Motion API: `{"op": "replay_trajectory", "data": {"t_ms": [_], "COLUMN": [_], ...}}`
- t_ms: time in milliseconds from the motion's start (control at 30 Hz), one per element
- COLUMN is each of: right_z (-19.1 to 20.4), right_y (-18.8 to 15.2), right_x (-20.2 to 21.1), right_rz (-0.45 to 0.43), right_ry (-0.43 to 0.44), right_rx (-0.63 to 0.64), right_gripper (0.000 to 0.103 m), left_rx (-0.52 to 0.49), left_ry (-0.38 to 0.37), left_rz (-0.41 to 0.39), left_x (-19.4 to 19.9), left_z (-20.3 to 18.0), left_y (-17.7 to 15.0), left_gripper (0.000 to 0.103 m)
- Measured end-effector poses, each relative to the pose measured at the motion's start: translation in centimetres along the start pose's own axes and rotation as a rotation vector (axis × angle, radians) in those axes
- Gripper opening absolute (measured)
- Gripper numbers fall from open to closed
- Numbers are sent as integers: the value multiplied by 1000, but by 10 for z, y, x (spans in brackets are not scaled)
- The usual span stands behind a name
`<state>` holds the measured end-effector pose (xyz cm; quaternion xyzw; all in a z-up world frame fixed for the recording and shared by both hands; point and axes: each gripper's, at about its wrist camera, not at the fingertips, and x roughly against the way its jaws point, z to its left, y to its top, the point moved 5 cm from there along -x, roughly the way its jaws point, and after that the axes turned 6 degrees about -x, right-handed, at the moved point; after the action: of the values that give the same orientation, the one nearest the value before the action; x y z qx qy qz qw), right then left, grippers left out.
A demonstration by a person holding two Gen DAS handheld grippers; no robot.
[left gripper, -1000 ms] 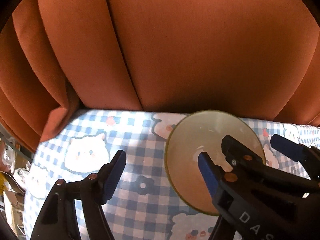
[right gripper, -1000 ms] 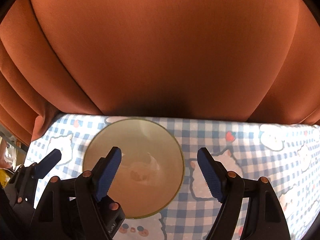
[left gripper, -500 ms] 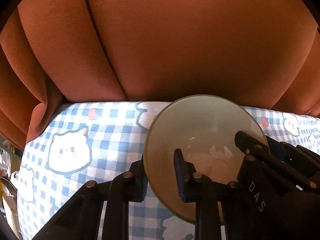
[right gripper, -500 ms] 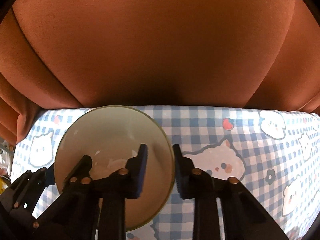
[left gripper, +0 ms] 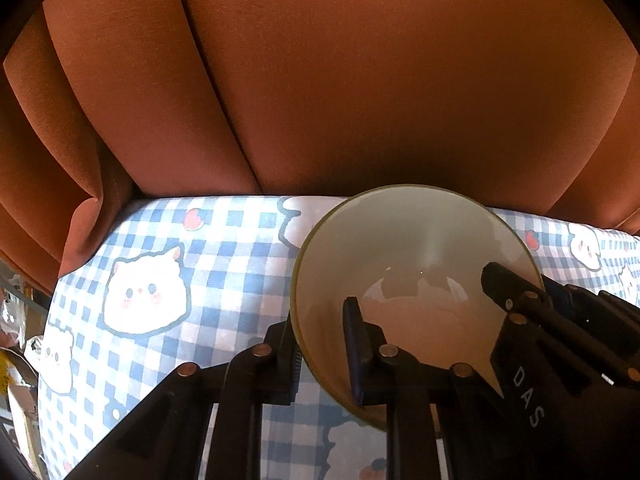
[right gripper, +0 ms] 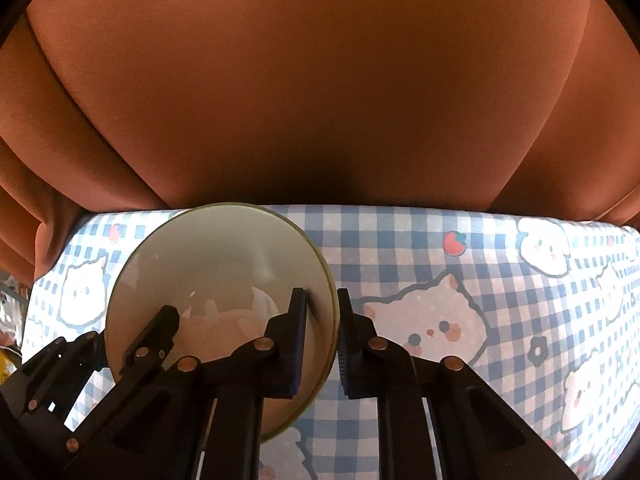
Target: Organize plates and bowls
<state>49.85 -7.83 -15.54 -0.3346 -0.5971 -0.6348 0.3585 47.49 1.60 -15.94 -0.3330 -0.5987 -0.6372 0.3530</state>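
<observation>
I have the left tool [left gripper: 320, 344] and right tool [right gripper: 322, 332] both clamped on opposite rims of the bowl [left gripper: 416, 264], which sits on the checked surface [left gripper: 224, 240] near the orange curtain [left gripper: 360, 80]; sorting barely begun, lift and placement remain

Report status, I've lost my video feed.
Left tongs and right tongs shut on bowl rim, opposite sides. Nothing in the way.
</observation>
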Motion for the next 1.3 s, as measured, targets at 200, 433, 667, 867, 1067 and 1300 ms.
{"op": "replay_trajectory", "data": {"t_ms": [200, 433, 667, 867, 1067, 1300], "right_z": [-5, -6, -3, 0, 2, 3], "right_y": [-12, -30, -50, -64, -77, -89], "right_x": [15, 36, 64, 97, 140, 192], "right_rz": [20, 41, 35, 17, -21, -76], "right_ry": [13, 19, 12, 4, -6, -20], "right_rx": [-14, -19, -13, -10, -18, -27], "right_gripper": [17, 17, 17, 17, 17, 17], "left_rx": [16, 19, 15, 10, 0, -22], "left_ry": [-15, -21, -17, -20, -35, -37], "left_rz": [17, 30, 23, -3, -35, -94], "left_x": [12, 28, 56, 90, 127, 174], "left_z": [2, 4, 4, 3, 3, -1], "left_y": [-12, -29, -48, -59, -69, -76], "left_gripper": [16, 16, 16, 16, 16, 16]}}
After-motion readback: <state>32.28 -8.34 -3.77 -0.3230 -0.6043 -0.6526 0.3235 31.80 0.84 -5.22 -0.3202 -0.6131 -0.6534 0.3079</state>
